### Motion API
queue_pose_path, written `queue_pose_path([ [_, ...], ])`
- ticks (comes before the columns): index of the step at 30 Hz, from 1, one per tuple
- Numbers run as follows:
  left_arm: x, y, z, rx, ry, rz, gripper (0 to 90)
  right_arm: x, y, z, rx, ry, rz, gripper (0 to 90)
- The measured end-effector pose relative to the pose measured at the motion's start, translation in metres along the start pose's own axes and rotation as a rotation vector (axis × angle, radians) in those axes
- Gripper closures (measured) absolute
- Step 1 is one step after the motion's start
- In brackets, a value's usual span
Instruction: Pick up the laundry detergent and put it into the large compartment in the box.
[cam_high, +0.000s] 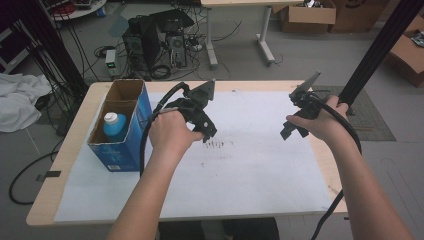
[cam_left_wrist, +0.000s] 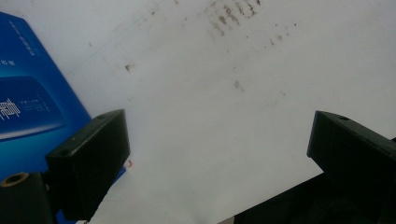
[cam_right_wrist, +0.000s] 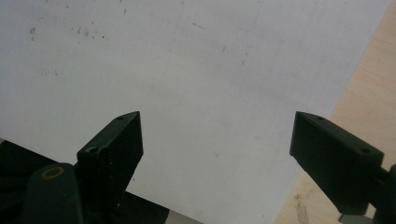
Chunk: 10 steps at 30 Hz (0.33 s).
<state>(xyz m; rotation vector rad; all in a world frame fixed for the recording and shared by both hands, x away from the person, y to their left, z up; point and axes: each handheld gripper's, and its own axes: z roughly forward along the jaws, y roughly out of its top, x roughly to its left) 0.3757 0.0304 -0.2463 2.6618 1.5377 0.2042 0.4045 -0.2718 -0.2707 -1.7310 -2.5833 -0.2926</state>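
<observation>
The blue box (cam_left_wrist: 32, 93) carries pale printing on its side, small lines of characters and a larger mark, but all of it is too blurred to read. No other writing can be read anywhere.

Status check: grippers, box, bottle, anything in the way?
Left gripper open, empty. Right gripper open, empty. Bottle upright in blue box, untouched. White sheet between them bare.

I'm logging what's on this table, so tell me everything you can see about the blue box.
The blue box is a tall cardboard carton, blue outside with pale print, plain brown inside. Its top flaps stand open. It stands upright on the white sheet near the table's left edge. Inside stands a blue bottle with a white cap. The left claw hangs open just to its right, not touching it.
</observation>
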Motion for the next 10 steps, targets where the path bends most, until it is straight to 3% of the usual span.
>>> queue_pose_path([
  [10, -0.0005, -0.0013, -0.0006, 0.004, -0.008, 0.003, 7.1, 0.0009, -0.0003, -0.0010, 0.001, 0.001, 0.001, 17.3],
])
